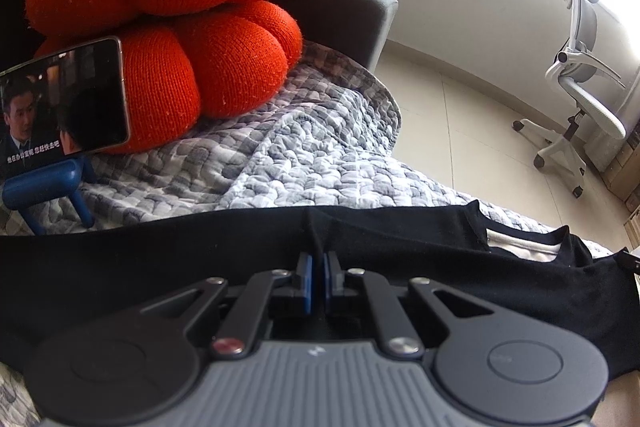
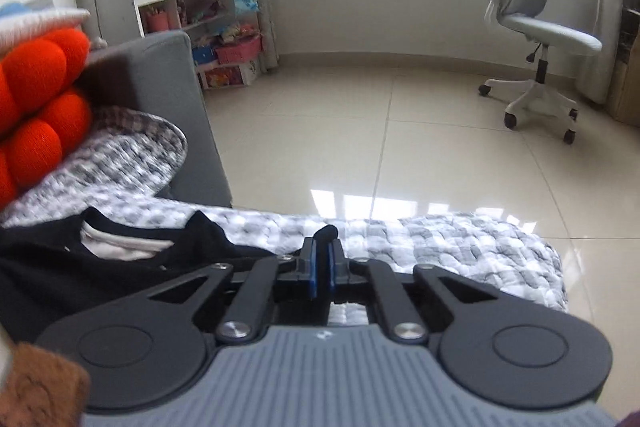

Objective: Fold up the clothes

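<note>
The left gripper (image 1: pixel 319 269) is clenched on a fold of the black cotton T-shirt (image 1: pixel 160 259), spread across the grey checked quilt (image 1: pixel 304 155). The right gripper (image 2: pixel 322 261) pinches the shirt's corner tip.

Black shirt (image 1: pixel 160 259), spread flat and wide across grey-and-white quilt (image 1: pixel 304 155), running from left edge to right edge of left wrist view. Neckline (image 1: pixel 520 243) toward right end, open, showing white inner layer. Small vertical ridge of fabric at mid-width, pinched between closed blue pads of left gripper (image 1: pixel 318 267). In right wrist view, same shirt (image 2: pixel 60 267) lying at lower left, neckline uppermost; one black tip of cloth raised and pinched between closed pads of right gripper (image 2: pixel 322 255), quilt beyond it.
</note>
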{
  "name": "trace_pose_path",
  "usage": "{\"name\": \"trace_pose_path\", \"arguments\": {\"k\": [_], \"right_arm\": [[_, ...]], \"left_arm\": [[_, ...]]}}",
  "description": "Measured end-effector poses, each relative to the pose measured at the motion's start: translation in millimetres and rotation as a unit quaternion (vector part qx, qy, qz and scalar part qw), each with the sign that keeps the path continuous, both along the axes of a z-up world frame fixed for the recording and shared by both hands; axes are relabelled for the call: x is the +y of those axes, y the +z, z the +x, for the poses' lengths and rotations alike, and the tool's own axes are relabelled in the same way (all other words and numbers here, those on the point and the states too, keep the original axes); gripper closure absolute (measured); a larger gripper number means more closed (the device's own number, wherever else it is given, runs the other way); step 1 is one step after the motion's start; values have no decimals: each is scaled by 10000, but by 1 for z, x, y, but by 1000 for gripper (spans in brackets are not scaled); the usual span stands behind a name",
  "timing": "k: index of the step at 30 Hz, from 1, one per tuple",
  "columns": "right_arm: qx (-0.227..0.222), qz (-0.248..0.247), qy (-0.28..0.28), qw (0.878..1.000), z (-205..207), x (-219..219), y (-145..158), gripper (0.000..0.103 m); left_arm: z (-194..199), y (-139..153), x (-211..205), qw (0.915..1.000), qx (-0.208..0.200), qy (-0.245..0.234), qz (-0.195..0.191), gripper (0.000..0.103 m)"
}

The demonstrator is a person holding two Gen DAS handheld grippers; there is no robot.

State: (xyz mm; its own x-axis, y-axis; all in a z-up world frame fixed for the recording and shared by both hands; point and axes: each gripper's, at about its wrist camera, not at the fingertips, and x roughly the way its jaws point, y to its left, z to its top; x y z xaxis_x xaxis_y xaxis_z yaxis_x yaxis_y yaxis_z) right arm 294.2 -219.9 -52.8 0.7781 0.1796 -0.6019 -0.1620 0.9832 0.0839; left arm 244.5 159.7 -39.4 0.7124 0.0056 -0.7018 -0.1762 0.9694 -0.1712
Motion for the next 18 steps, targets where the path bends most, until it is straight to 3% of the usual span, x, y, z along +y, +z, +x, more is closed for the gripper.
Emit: {"name": "trace_pose_path", "arguments": {"k": [2,4,9,12,14,18], "right_arm": [[157,-199,-74,9997,3,1,-17,97],[-14,-313,-66,9995,-1,4,-23,97],[83,-394,-178,9990,-4,8,-11,94],[-46,-371,-252,9990,-13,9,3,85],[-211,-502,-279,9981,-23,11,14,85],[-167,-363,84,9992,-45,15,30,80]], "left_arm": [[1,-2,1,10000,40,-3,11,97],[1,-3,2,10000,60,0,-9,97],[0,-3,6,9999,41,-10,-152,97],[-1,-1,15,9987,4,-50,-503,97],[-3,1,21,9972,-8,-12,-741,97],[-4,-2,30,9944,164,123,-1041,95]]}}
